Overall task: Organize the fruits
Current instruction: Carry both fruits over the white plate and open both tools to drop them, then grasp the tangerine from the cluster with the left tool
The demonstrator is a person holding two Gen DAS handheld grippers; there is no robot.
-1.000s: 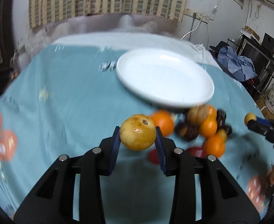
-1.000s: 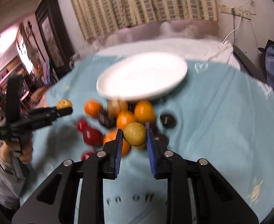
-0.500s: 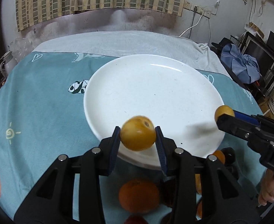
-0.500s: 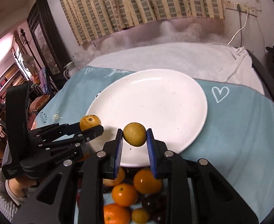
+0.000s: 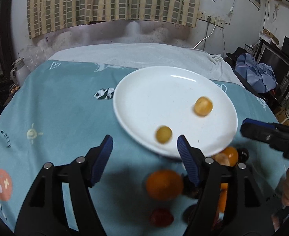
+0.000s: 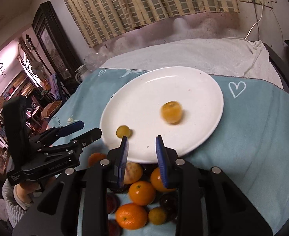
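Observation:
A white plate (image 5: pixel 144 90) (image 6: pixel 203 82) lies on the teal cloth. Two blurred yellow fruits sit on it: a larger orange-yellow one (image 5: pixel 203 106) (image 6: pixel 171 112) and a smaller yellow-green one (image 5: pixel 163 134) (image 6: pixel 123 131). My left gripper (image 5: pixel 144 149) is open and empty at the plate's near rim; it also shows in the right wrist view (image 6: pixel 85 129). My right gripper (image 6: pixel 141 149) is open and empty over the plate's near edge; it shows at the right of the left wrist view (image 5: pixel 262 131). A pile of oranges (image 6: pixel 141 192) (image 5: pixel 164 183), dark fruits (image 6: pixel 169 199) and red ones (image 5: pixel 161 217) lies below the plate.
The teal printed cloth (image 5: pixel 65 108) covers the table, with a white cloth (image 6: pixel 193 53) at its far end. A kettle (image 5: pixel 17 72) stands off the left edge. Clutter and a monitor (image 5: pixel 272 63) stand at the right. A dark cabinet (image 6: pixel 52 39) is at the far left.
Both grippers opened and let go of their fruits, which now lie or roll on the plate. Both grippers have drawn back a little toward the plate's near rim.

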